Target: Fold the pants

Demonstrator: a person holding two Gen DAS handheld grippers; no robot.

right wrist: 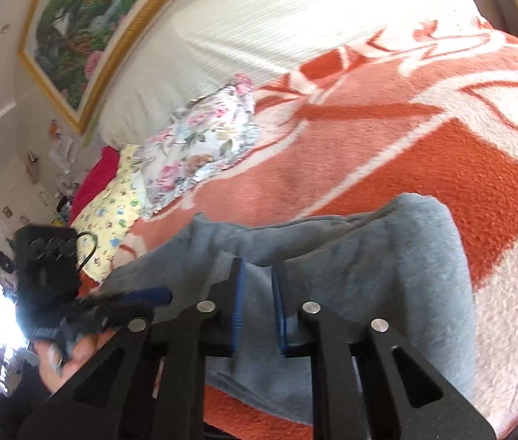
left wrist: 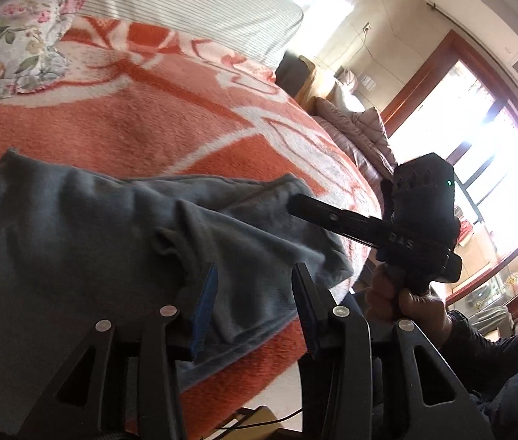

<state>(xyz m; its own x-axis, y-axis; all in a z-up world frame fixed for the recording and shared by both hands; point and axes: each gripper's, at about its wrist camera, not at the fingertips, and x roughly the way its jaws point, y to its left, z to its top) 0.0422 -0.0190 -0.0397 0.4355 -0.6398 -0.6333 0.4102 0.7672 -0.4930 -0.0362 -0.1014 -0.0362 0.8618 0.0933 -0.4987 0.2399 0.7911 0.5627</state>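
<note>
1. Grey sweatpants (left wrist: 86,227) are being seen bunched on an orange-and-white blanket (left wrist: 141,124), filling the lower left of the left wrist view.
2. The left gripper (left wrist: 255,293) is being held with its jaws parted wide over the cloth, nothing being clamped between the blue pads (left wrist: 205,311).
3. The right gripper (right wrist: 259,293) is being held narrowly parted above the sweatpants (right wrist: 368,267) in the lower centre, cloth lying under the gap; whether any is being pinched cannot be told.
4. A floral cloth (right wrist: 204,143) is being seen lying at centre left, apart from the sweatpants.
</note>
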